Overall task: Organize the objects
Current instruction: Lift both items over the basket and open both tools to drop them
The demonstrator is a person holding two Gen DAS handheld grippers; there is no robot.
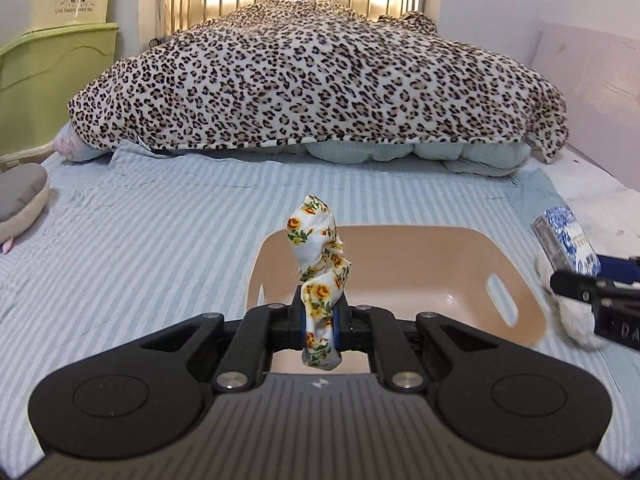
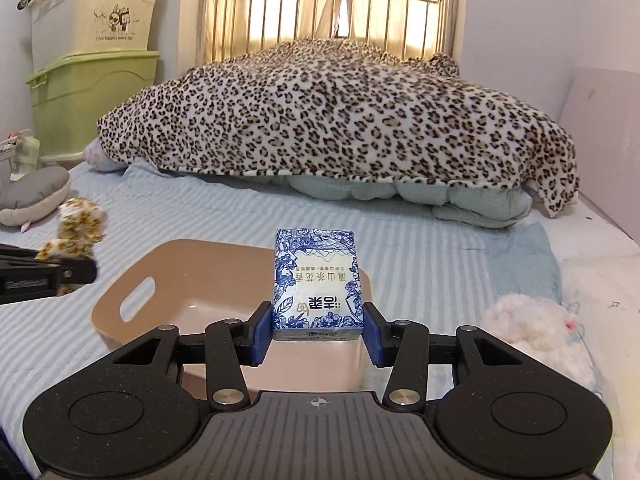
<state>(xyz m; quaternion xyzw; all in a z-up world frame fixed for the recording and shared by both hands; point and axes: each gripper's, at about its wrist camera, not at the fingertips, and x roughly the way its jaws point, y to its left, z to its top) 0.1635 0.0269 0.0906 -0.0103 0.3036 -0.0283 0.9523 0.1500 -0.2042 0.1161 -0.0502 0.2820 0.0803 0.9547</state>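
Observation:
My left gripper (image 1: 319,320) is shut on a floral scrunchie (image 1: 320,248), held upright over the near left part of a tan plastic basket (image 1: 400,240). My right gripper (image 2: 318,330) is shut on a blue-and-white tissue pack (image 2: 316,280), held above the basket's right rim (image 2: 128,276). In the left wrist view the tissue pack (image 1: 566,238) and the right gripper (image 1: 592,292) show at the right edge. In the right wrist view the scrunchie (image 2: 76,224) and the left gripper (image 2: 48,276) show at the left. The basket looks empty inside.
The basket sits on a blue striped bed sheet (image 1: 140,240). A white fluffy toy (image 2: 536,332) lies right of the basket. A leopard-print blanket (image 1: 320,80) covers the far half of the bed. A grey plush (image 2: 36,196) lies far left. Storage bins (image 2: 92,60) stand beside the bed.

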